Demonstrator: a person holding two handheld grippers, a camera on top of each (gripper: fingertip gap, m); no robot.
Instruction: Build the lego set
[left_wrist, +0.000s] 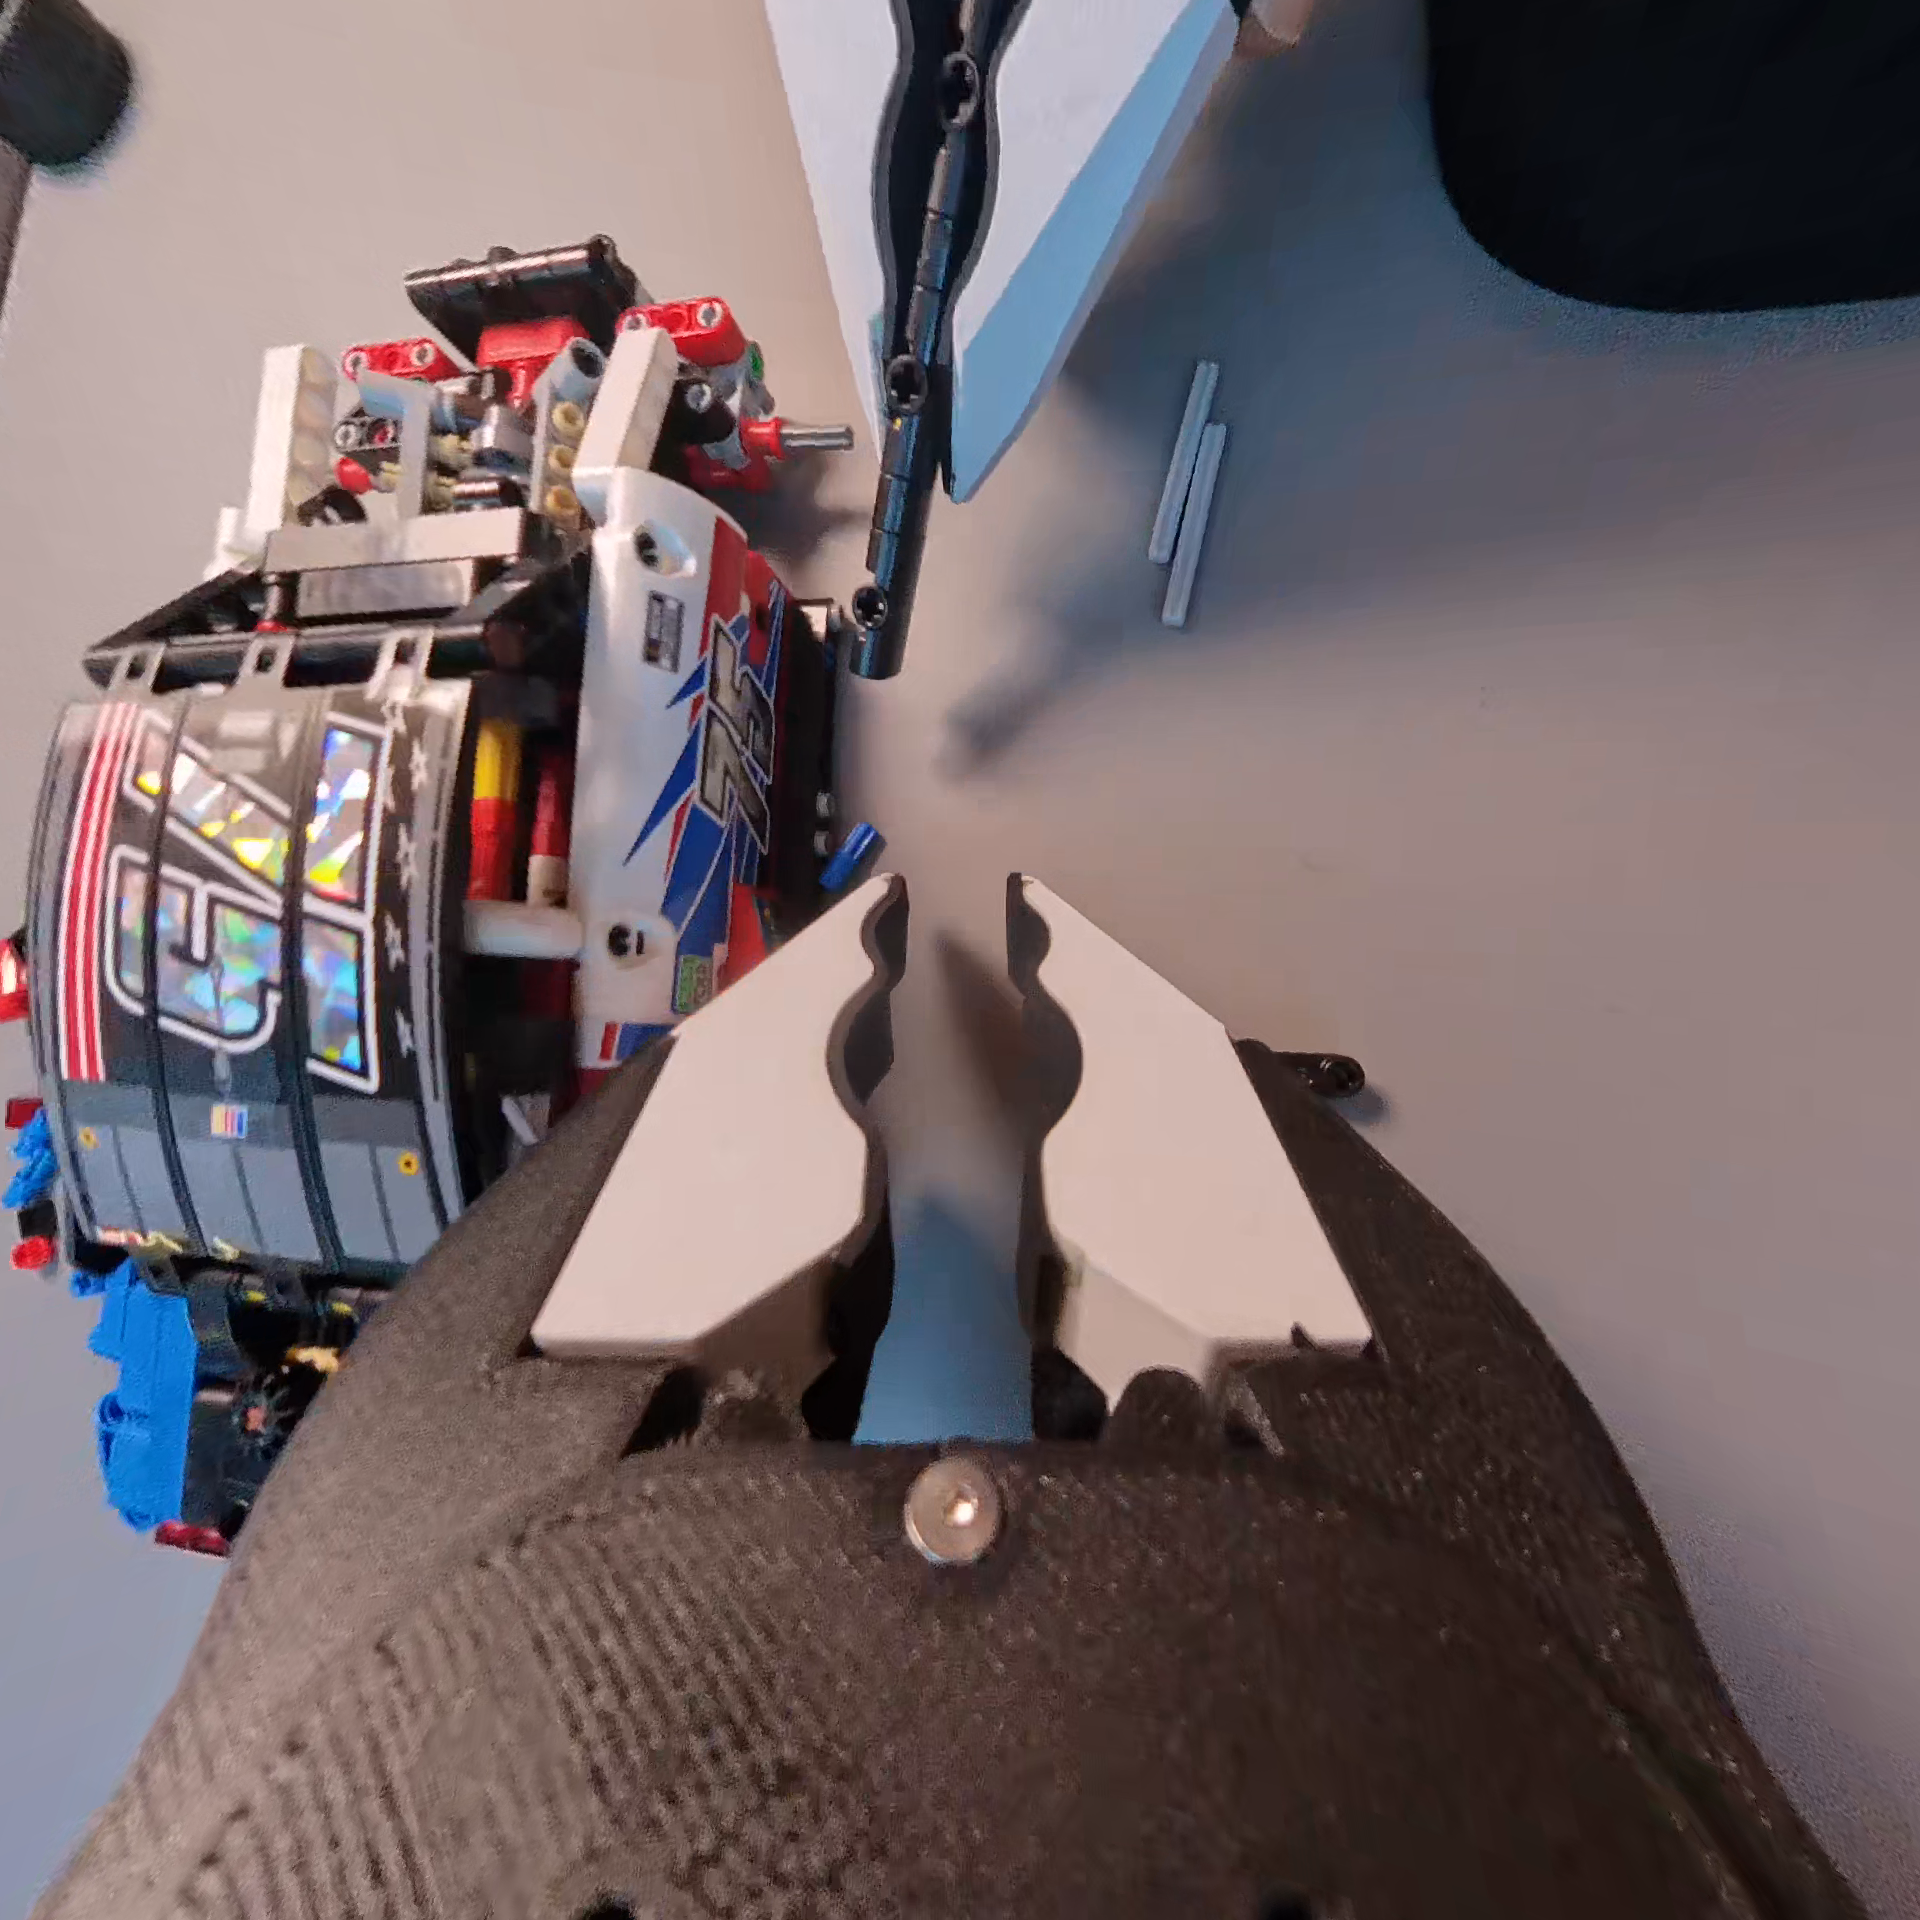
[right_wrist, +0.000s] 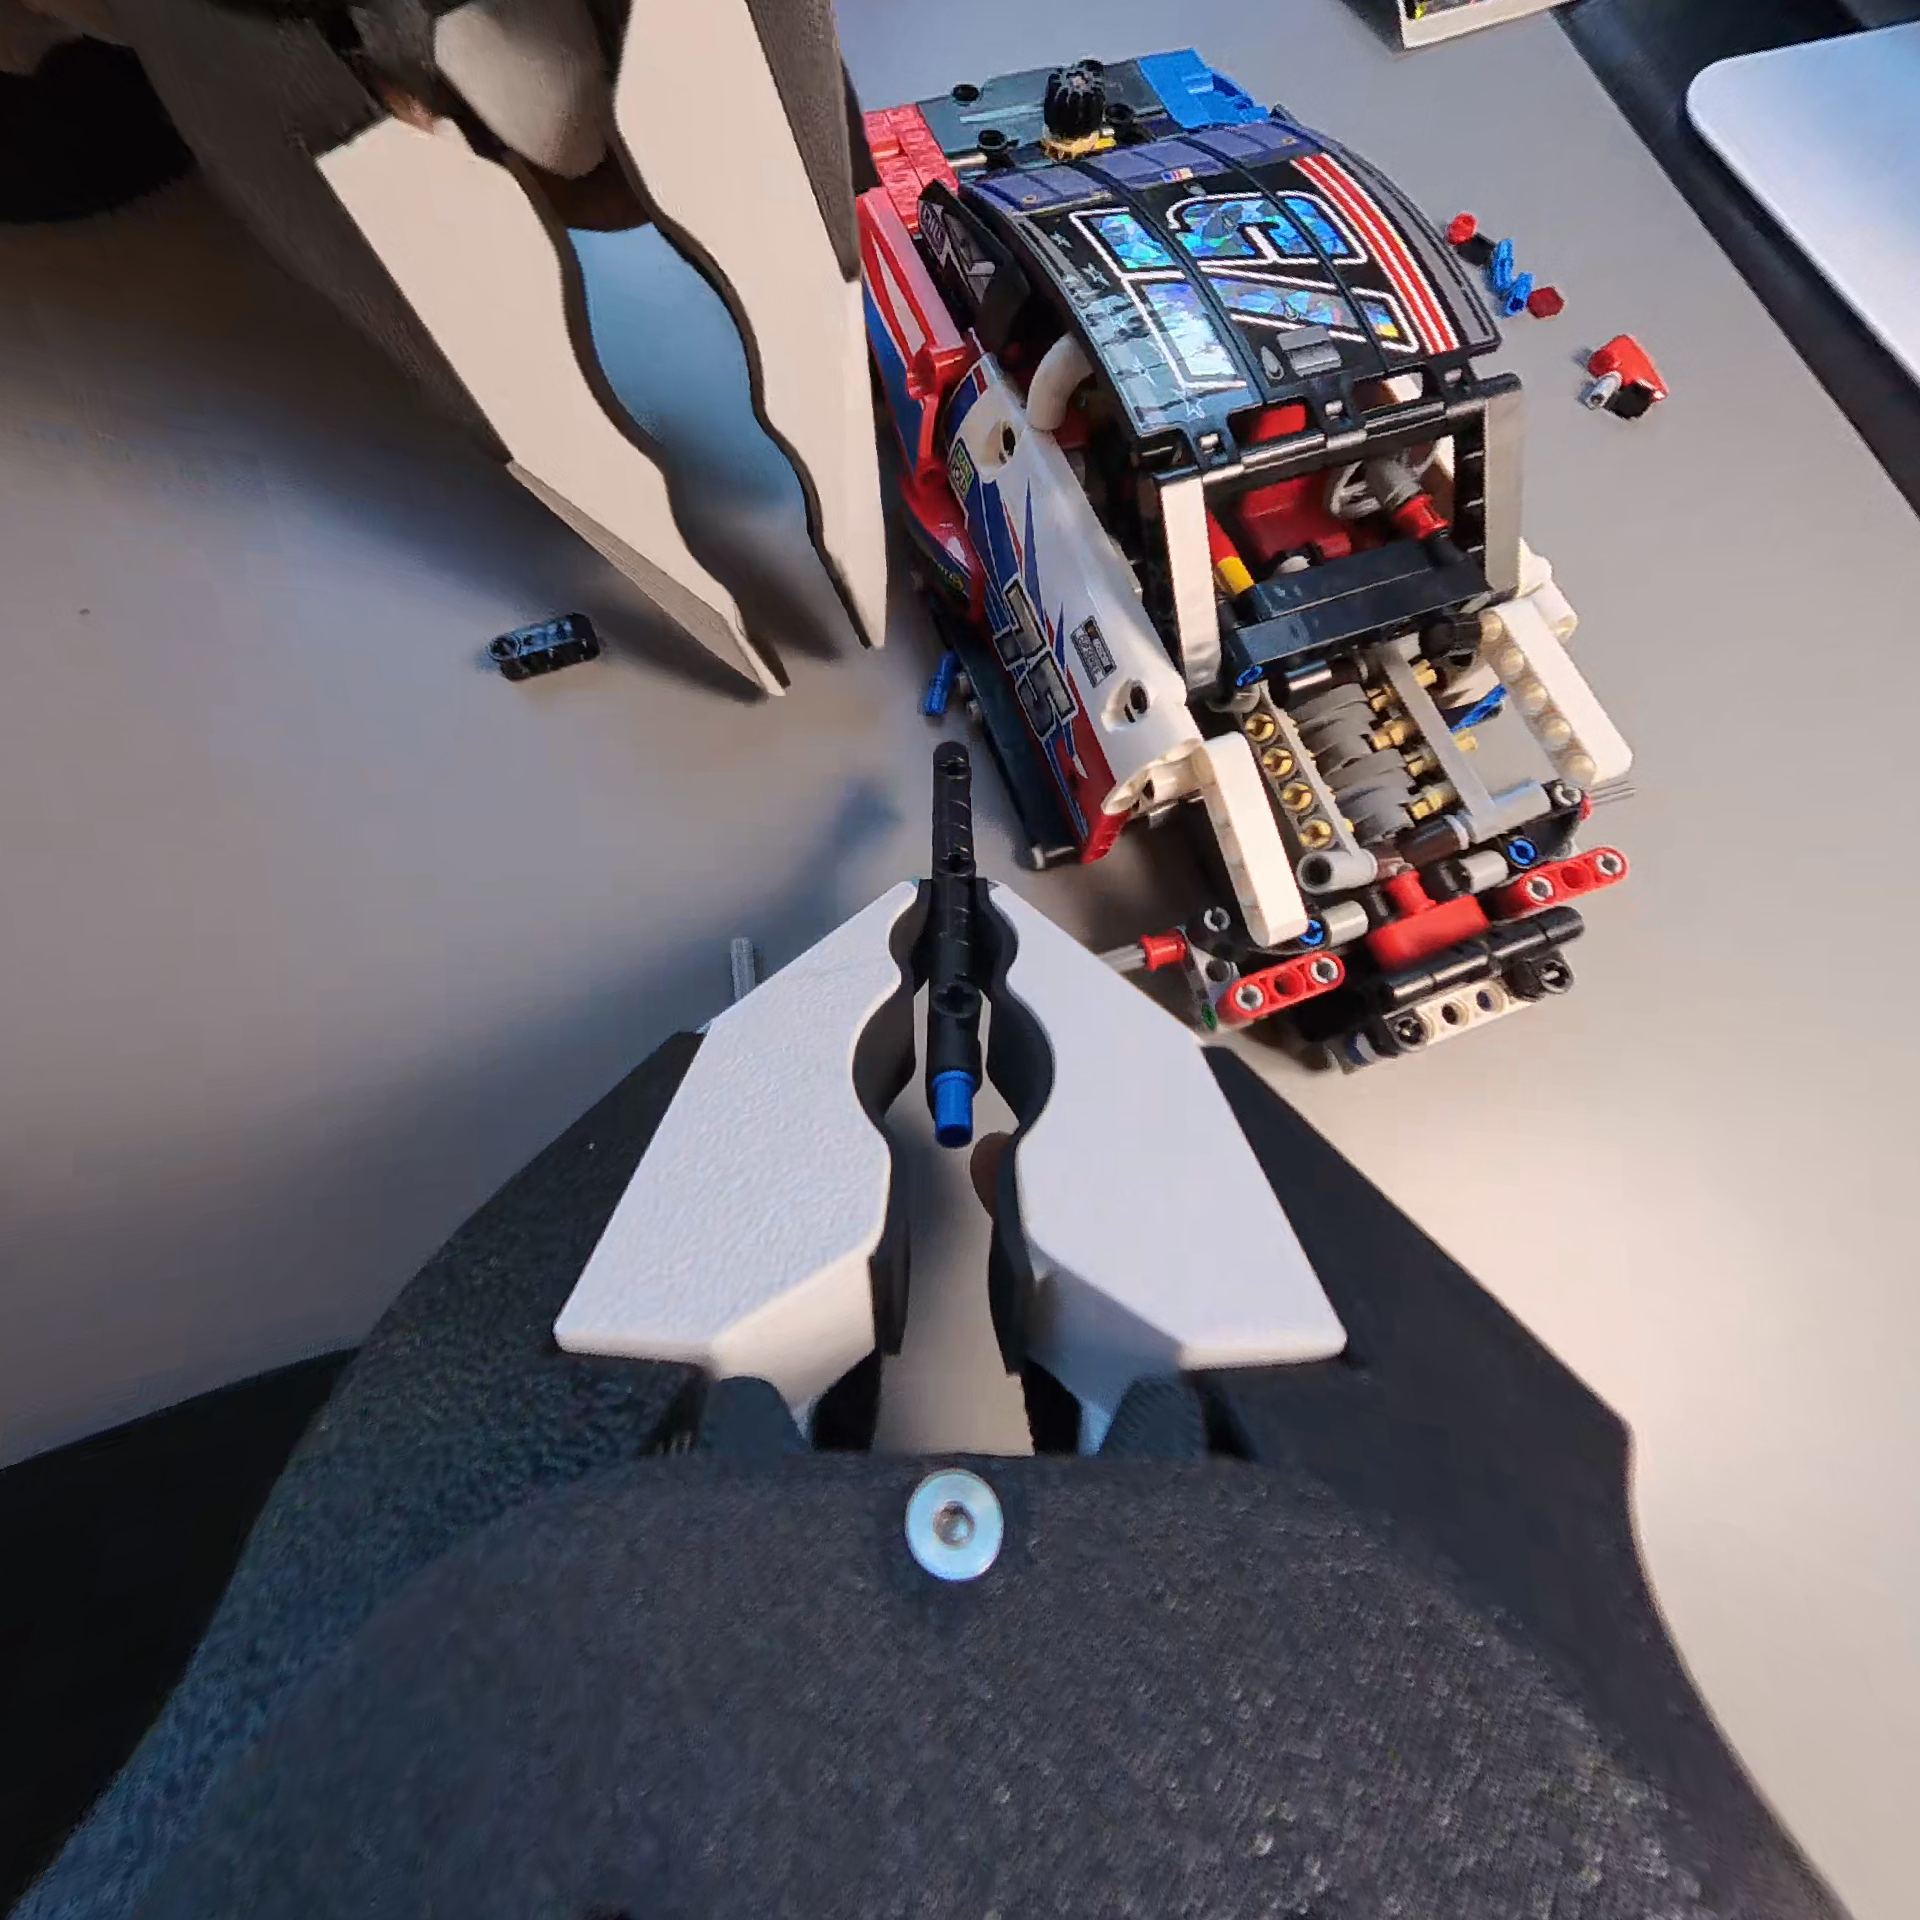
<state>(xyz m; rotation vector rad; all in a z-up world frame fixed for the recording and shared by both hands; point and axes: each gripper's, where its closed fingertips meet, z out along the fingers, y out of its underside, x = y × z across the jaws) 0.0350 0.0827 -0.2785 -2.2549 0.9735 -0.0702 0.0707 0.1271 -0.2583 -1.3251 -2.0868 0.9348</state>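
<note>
- The right gripper (right_wrist: 951, 925) sits nearest in its own wrist view, its pale fingers clamped on a long black lego beam (right_wrist: 951, 935) that points forward over the grey table (right_wrist: 312, 935).
- A blue pin (right_wrist: 950, 1110) sticks out of the beam's near end, between the fingers.
- The beam's far tip hangs just beside the near left side of the lego car (right_wrist: 1226, 582); whether they touch cannot be told.
- The car rests on the table to the right, its open engine end nearer, its black roof with shiny stickers farther.
- The left gripper (right_wrist: 821, 665) comes down from the far left, tips close to the car's left side, fingers parted with nothing between them.
- A short black beam (right_wrist: 543, 644) lies on the table left of those tips.
- Two thin grey axles (left_wrist: 1190, 499) lie side by side on the table, seen in the left wrist view.
- Small red and blue loose parts (right_wrist: 1558, 312) lie at the far right, beyond the car.
</note>
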